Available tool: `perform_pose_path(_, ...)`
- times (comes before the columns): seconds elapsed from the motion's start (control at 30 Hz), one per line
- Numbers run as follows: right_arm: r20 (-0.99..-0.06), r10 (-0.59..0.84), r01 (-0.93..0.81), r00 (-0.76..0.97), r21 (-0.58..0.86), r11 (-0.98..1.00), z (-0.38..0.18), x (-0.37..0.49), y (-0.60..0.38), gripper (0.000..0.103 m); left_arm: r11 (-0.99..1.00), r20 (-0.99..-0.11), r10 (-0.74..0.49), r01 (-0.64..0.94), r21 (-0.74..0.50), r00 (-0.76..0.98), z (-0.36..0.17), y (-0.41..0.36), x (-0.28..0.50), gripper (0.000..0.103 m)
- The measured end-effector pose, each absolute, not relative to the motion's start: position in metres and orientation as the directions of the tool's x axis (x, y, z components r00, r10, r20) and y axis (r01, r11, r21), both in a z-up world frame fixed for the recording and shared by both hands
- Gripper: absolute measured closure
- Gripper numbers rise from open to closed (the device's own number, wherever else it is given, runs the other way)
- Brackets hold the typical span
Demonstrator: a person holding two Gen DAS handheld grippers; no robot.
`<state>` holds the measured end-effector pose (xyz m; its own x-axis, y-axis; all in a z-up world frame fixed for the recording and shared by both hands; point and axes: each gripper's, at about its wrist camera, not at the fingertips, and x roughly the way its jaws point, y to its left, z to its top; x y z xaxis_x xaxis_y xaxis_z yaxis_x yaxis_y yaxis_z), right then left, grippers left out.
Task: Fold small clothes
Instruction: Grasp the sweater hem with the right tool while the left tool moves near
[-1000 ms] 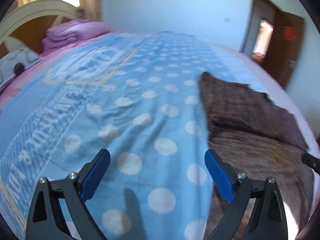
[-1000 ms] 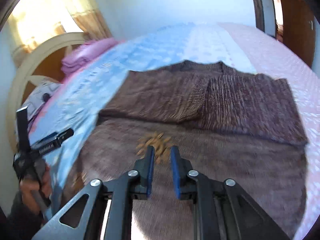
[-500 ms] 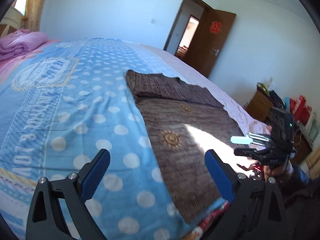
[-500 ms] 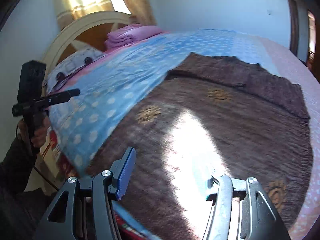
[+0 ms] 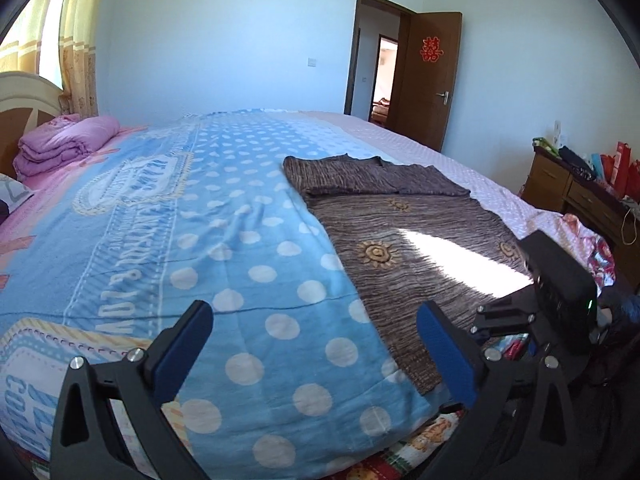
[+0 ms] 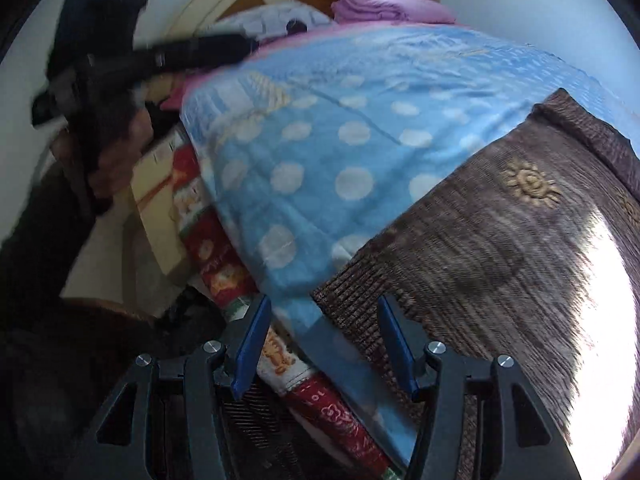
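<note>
A brown knit sweater (image 5: pixel 404 240) with gold sun motifs lies flat on the right side of the bed, its sleeves folded across the top. My left gripper (image 5: pixel 314 328) hovers open over the blue blanket, to the left of the sweater's near hem, with nothing between its fingers. My right gripper (image 6: pixel 323 324) points down at the sweater's (image 6: pixel 480 248) near-left hem corner. Its jaws are closing, with that corner and the blanket edge between them; the pads do not press on the cloth.
A blue polka-dot blanket (image 5: pixel 224 240) covers the bed, and a folded pink quilt (image 5: pixel 68 140) lies by the headboard. A wooden cabinet (image 5: pixel 576 196) and an open door (image 5: pixel 428 76) stand to the right. Beside the bed are a cardboard box (image 6: pixel 160 208) and a hand (image 6: pixel 116 160) on the blurred left tool.
The left view pulled back toward the bed's near edge and swung right. The right gripper moved from above the sweater's middle to its near-left corner, and its jaws went from nearly shut to apart.
</note>
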<state>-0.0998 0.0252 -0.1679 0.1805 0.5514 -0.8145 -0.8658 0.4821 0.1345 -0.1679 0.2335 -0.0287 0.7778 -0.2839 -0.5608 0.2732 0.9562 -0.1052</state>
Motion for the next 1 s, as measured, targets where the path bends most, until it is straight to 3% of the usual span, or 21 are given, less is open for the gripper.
perform_pose_path(0.03,-0.827,0.523,-0.865,0.207,0.094,0.493,-0.175,-0.099,0.03,0.078,0.956,-0.555,-0.285,0.275,-0.103,0.781,-0.029,0.234,-0.168,0.0)
perform_pose_path(0.1,-0.839,0.5,-0.854,0.215,0.087,0.514,-0.182,-0.093,0.031,0.098,0.953,-0.534,-0.293,0.286,-0.099,0.793,-0.031,0.234,-0.169,0.0)
perform_pose_path(0.3,-0.78,0.589,-0.792,0.21,0.217,0.57,-0.155,-0.06,-0.007,0.1,0.919,-0.549,-0.363,0.387,-0.076,0.753,-0.041,0.215,-0.153,0.0)
perform_pose_path(0.43,-0.739,0.63,-0.74,0.239,0.281,0.611,-0.135,-0.027,-0.037,0.1,0.837,-0.567,-0.429,0.546,0.043,0.703,-0.043,0.177,-0.138,0.0)
perform_pose_path(0.6,-0.724,0.643,-0.697,0.249,0.327,0.638,-0.124,0.002,-0.059,0.1,0.593,-0.686,-0.481,0.779,0.205,0.547,-0.06,0.115,-0.122,0.0)
perform_pose_path(0.77,-0.703,0.693,-0.696,0.162,0.416,0.585,-0.128,-0.011,-0.062,0.1,0.485,-0.748,-0.481,0.85,0.206,0.456,-0.067,0.112,-0.133,0.0)
perform_pose_path(0.8,-0.702,0.698,-0.697,0.141,0.43,0.573,-0.131,-0.015,-0.06,0.096,0.499,-0.745,-0.499,0.85,0.17,0.442,-0.064,0.12,-0.138,0.0)
perform_pose_path(0.87,-0.719,0.687,-0.727,0.103,0.417,0.545,-0.141,-0.029,-0.045,0.073,0.541,-0.729,-0.518,0.832,0.125,0.446,-0.059,0.134,-0.145,0.0)
perform_pose_path(0.9,-0.729,0.678,-0.752,0.094,0.394,0.529,-0.145,-0.036,-0.036,0.052,0.58,-0.709,-0.529,0.809,0.099,0.466,-0.055,0.145,-0.152,0.0)
perform_pose_path(0.93,-0.738,0.669,-0.777,0.088,0.369,0.51,-0.148,-0.043,-0.027,0.041,0.607,-0.692,-0.536,0.79,0.083,0.484,-0.052,0.151,-0.158,0.0)
perform_pose_path(1.0,-0.76,0.646,-0.831,0.072,0.312,0.461,-0.154,-0.059,-0.009,0.04,0.663,-0.651,-0.552,0.747,0.036,0.521,-0.044,0.17,-0.175,0.0)
